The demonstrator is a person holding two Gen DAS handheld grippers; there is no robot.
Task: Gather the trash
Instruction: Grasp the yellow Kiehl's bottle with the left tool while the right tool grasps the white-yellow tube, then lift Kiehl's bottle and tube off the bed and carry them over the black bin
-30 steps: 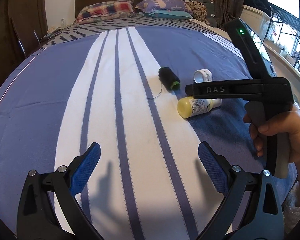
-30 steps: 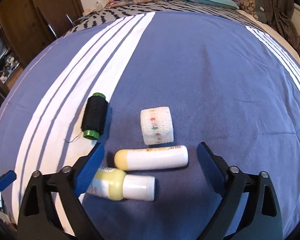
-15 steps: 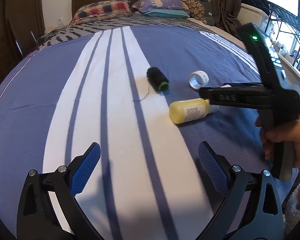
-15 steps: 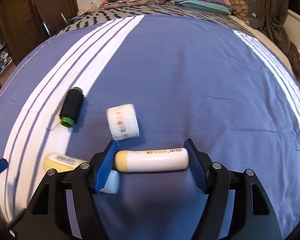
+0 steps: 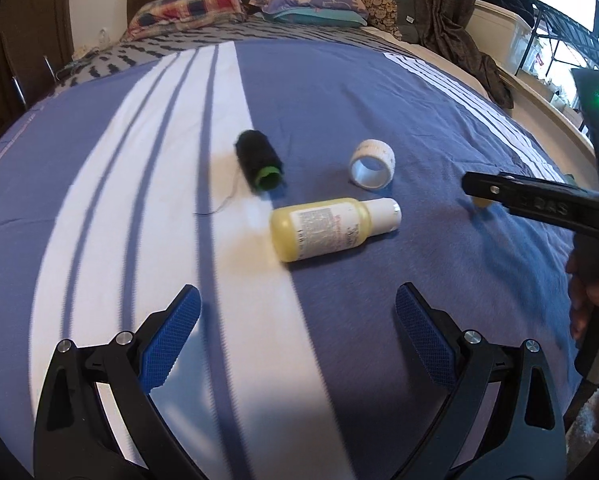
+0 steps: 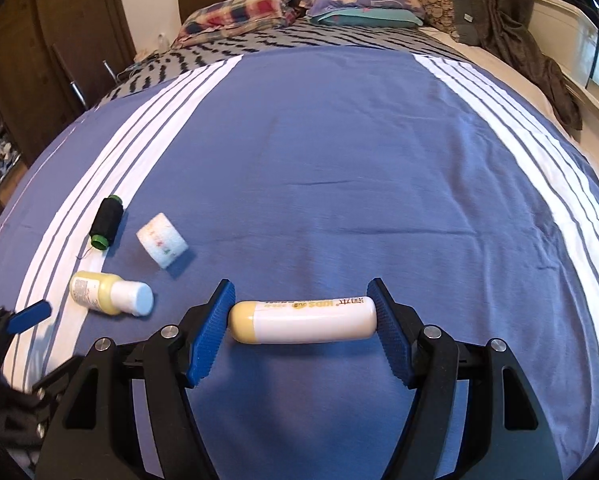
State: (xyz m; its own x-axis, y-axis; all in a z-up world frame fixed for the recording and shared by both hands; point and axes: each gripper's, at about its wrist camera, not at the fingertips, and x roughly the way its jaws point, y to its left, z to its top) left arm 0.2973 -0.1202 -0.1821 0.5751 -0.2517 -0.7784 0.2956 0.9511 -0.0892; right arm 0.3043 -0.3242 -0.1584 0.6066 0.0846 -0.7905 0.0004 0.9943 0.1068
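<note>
My right gripper (image 6: pixel 302 320) is shut on a white tube with a yellow cap (image 6: pixel 303 321), held end to end between the blue pads above the bed. A yellow bottle with a white cap (image 5: pixel 331 227) lies on the blue and white striped bedspread (image 5: pixel 339 100); it also shows in the right wrist view (image 6: pixel 109 298). A black thread spool (image 5: pixel 259 164) and a white tape roll (image 5: pixel 373 164) lie just beyond it. My left gripper (image 5: pixel 297 338) is open and empty, a little short of the bottle. The right gripper (image 5: pixel 539 202) shows at the right edge of the left wrist view.
Pillows (image 6: pixel 295 10) lie at the headboard. Dark clothes (image 6: pixel 539 60) hang over the bed's right side. A wooden wardrobe (image 6: pixel 39 60) stands on the left. A shelf and a window (image 5: pixel 559 44) are on the right.
My right gripper closed on the white tube and lifted it to the right, away from the other items. My left gripper moved closer to the yellow bottle.
</note>
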